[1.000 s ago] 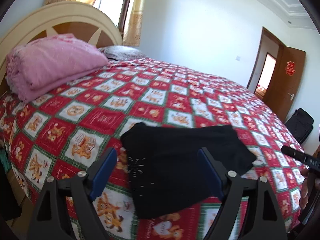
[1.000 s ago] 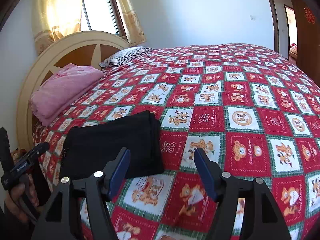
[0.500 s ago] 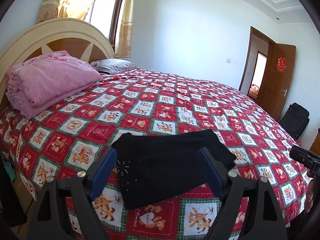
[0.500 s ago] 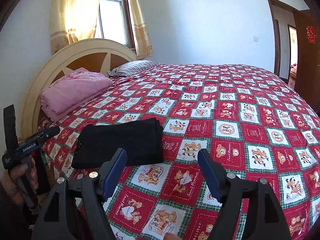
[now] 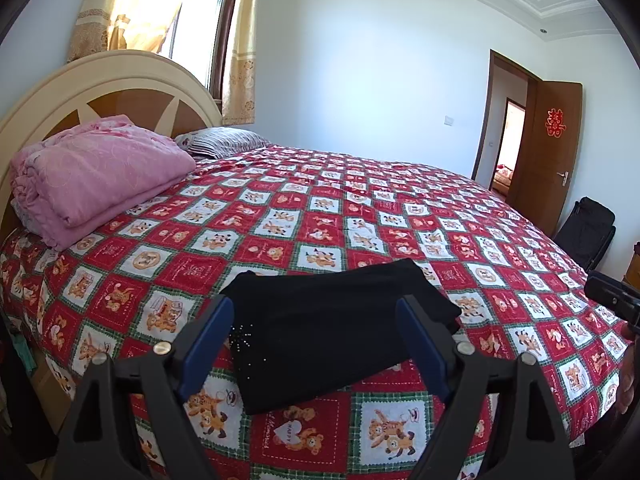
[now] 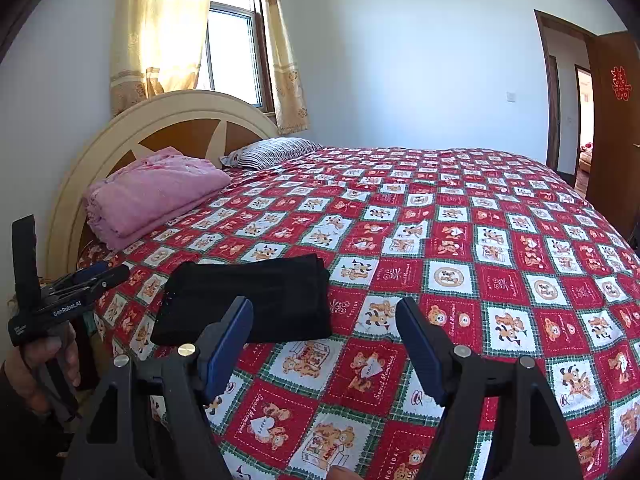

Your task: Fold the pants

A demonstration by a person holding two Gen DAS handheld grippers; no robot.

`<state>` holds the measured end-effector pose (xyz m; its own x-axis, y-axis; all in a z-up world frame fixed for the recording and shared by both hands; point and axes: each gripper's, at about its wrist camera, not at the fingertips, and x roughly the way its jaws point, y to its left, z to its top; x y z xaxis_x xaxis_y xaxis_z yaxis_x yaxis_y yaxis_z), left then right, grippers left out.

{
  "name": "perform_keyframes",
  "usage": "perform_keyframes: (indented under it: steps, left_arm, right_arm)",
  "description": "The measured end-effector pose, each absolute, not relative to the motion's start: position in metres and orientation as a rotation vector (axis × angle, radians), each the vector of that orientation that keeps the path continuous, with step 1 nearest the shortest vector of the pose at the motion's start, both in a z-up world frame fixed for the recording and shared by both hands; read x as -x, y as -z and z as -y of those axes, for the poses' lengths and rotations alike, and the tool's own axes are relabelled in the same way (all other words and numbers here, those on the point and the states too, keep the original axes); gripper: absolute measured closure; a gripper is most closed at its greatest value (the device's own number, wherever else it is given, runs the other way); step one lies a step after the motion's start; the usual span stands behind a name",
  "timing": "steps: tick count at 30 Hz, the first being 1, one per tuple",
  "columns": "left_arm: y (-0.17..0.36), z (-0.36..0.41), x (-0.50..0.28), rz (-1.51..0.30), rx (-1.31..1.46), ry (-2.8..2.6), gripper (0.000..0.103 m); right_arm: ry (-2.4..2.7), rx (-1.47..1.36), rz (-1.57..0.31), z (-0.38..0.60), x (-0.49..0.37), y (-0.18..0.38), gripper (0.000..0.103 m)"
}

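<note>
At the far left, against the cream and brown headboard (image 5: 120,76), a folded pink blanket (image 5: 96,176) lies on the head end of the bed, and a striped pillow (image 5: 222,146) sits just beside it toward the middle of that end. The red checked bedspread (image 5: 360,216) with cartoon bears covers the whole bed. The black pants (image 5: 332,328) lie folded into a flat, compact rectangle near the bed's near edge, toward the head-end corner, well apart from the blanket; a scatter of small shiny dots marks their left portion. In the left wrist view the left gripper (image 5: 316,344) is held above that near edge with its blue-padded fingers (image 5: 208,344) spread wide, nothing between them, and the pants show in the gap beyond without touching either pad. In the right wrist view the same gripper appears at the left border, gripped by the person's hand (image 6: 44,368). Further right, the right gripper (image 6: 324,344) is also spread wide and empty, aimed at bare bedspread just right of the pants (image 6: 248,300), whose right edge shows stacked layers. Yellow curtains (image 6: 160,32) frame a bright window (image 6: 232,52) behind the headboard. At the far right a brown door (image 5: 556,160) stands open, bearing a red paper ornament (image 5: 555,122), with a black bag (image 5: 588,236) beside it on the floor.
</note>
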<state>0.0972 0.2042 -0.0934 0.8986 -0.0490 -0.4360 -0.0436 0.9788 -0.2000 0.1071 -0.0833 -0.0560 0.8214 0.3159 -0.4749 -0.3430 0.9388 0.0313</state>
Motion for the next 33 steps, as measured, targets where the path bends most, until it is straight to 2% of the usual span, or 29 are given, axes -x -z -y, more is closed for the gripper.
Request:
perform_keyframes:
  steps: [7, 9, 11, 33]
  left_arm:
    - [0.093, -0.204, -0.097, -0.456, 0.207, 0.003, 0.016]
    - [0.093, -0.204, -0.097, -0.457, 0.208, 0.000, 0.011]
    - [0.092, -0.205, -0.095, -0.448, 0.207, -0.011, 0.001]
    - [0.079, -0.209, -0.093, -0.425, 0.226, -0.053, 0.000]
  right_arm:
    - [-0.379, 0.070, -0.480, 0.074, -0.099, 0.055, 0.028]
    - [-0.382, 0.079, -0.482, 0.072, -0.098, 0.056, 0.028]
    - [-0.383, 0.084, -0.481, 0.071, -0.097, 0.057, 0.028]
    - [-0.375, 0.119, -0.433, 0.067, -0.087, 0.052, 0.027]
